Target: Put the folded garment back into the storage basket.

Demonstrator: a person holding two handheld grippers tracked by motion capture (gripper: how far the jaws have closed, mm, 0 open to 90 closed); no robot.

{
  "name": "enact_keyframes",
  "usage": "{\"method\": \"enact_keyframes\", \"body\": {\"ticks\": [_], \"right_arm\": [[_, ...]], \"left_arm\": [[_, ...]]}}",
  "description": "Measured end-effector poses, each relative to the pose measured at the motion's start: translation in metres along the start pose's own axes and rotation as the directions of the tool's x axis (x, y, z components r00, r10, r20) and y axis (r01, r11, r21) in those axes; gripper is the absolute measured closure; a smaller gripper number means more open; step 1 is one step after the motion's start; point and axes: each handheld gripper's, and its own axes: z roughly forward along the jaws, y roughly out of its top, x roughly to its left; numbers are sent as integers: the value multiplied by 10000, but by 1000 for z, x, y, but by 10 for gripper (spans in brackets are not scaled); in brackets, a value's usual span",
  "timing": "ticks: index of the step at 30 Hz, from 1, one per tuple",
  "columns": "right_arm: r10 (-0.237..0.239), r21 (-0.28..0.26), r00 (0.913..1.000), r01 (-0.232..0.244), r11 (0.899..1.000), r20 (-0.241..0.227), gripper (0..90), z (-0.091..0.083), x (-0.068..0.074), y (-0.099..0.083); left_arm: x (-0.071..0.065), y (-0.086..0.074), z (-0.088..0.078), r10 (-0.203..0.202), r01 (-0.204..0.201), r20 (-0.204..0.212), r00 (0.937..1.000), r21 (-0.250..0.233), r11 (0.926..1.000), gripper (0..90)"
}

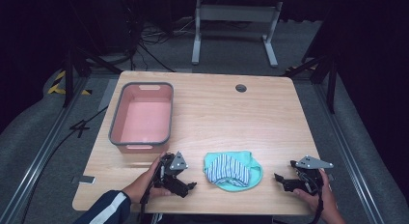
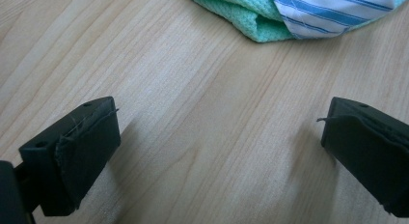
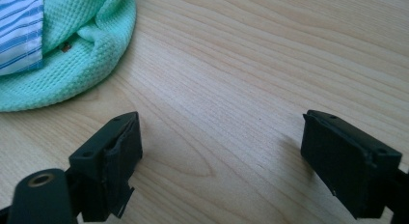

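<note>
Folding hides striped cloth [image 1: 230, 169] underside — green cloth [image 1: 251, 175] partly covered.

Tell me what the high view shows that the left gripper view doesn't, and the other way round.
High view alone: the pink basket at the table's far left, both hands with the left gripper and right gripper on either side of the cloth pile, and the floor with a white frame behind.

Left gripper view alone: a close look at its own two black pads, standing wide apart over bare wood with nothing between them.

Both: the wooden table and the green cloth folded around a blue-striped cloth.
</note>
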Motion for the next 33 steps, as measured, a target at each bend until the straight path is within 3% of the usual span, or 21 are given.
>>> {"method": "enact_keyframes", "body": {"ticks": [5, 15, 19, 27, 29, 33], "right_arm": [[73, 1, 9999, -73, 10000, 82, 149, 0, 1, 0], [65, -9, 10000, -65, 10000, -3, 159, 0, 0, 0], [44, 49, 10000, -44, 10000, 35, 168, -1, -1, 0], [26, 152, 10000, -26, 9999, 37, 182, -2, -2, 1], [83, 181, 10000, -84, 9998, 33, 215, -2, -1, 2], [198, 180, 9988, -190, 9997, -442, 308, -2, 4, 9]], "left_arm": [[4, -2, -2, 397, -396, 341, 9986, -22, 9992, 3], [5, -2, -5, 411, -417, 348, 9985, 156, 9990, 34], [8, -2, -8, 503, -501, 492, 9975, -50, 9987, 164], [9, 2, -9, 589, -591, 530, 9969, 32, 9982, 245], [10, 4, -9, 770, -777, 552, 9955, 101, 9969, 272], [12, 9, -11, 570, -569, 512, 9971, -35, 9984, 298]]}}
